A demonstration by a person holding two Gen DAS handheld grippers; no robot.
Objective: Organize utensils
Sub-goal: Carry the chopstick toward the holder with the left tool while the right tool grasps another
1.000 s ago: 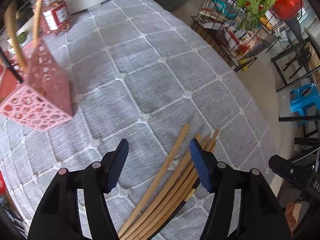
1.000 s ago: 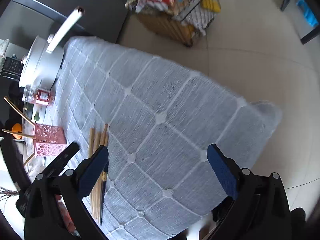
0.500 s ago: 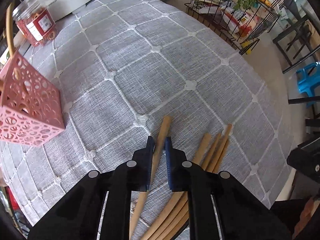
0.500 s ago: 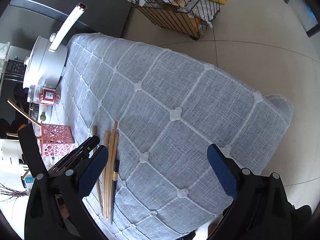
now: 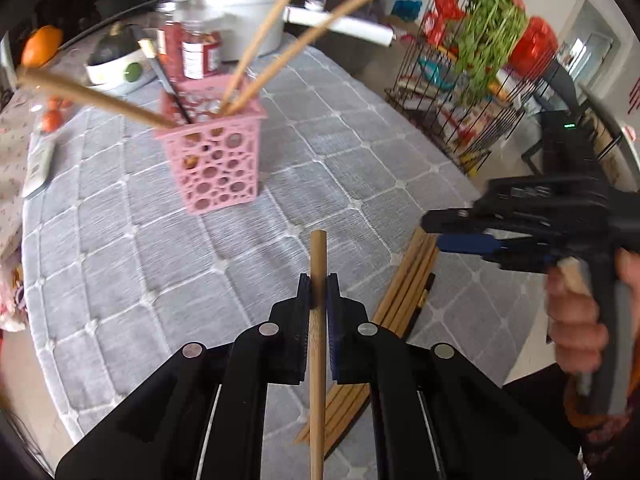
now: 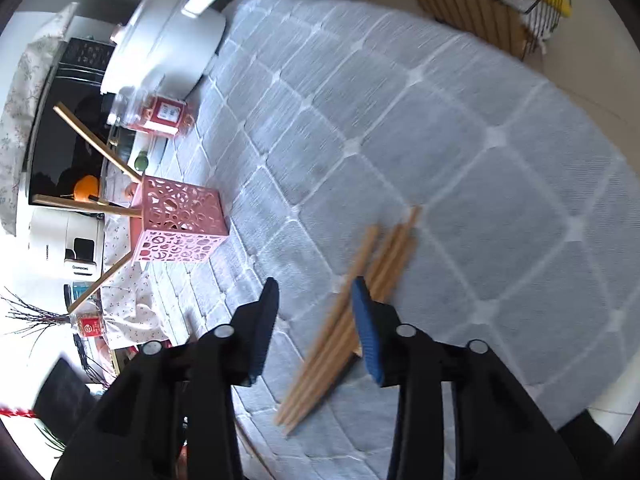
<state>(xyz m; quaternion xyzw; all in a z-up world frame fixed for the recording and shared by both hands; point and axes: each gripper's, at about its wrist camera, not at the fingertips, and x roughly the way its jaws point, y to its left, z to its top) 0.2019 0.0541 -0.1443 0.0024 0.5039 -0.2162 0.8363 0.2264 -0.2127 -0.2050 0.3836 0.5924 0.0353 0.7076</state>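
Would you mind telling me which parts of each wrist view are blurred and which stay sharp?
Left wrist view: the left gripper and its clamped chopstick are sharp; the pink basket is smeared. Right wrist view: the right gripper is crisp, the loose chopsticks streaked, the rim curved by fisheye.

**A lived-in home dining corner**

This is a household eating and kitchen area. The surface [image 5: 352,152] wears a grey quilted cloth with white stitched squares. At its far end stand a white lidded electric cooking pot [image 5: 240,4], a clear jar with a red label [image 5: 196,48] and a white bowl holding dark and green fruit [image 5: 116,68]. A pink perforated plastic holder [image 5: 216,160] keeps wooden chopsticks. Beside the surface, on a pale tiled floor [image 6: 592,72], a black wire rack [image 5: 460,120] holds leafy green vegetables [image 5: 488,36] and red plastic bags [image 5: 532,44]. A black microwave [image 6: 68,120] sits behind, under a floral cloth [image 6: 24,80].
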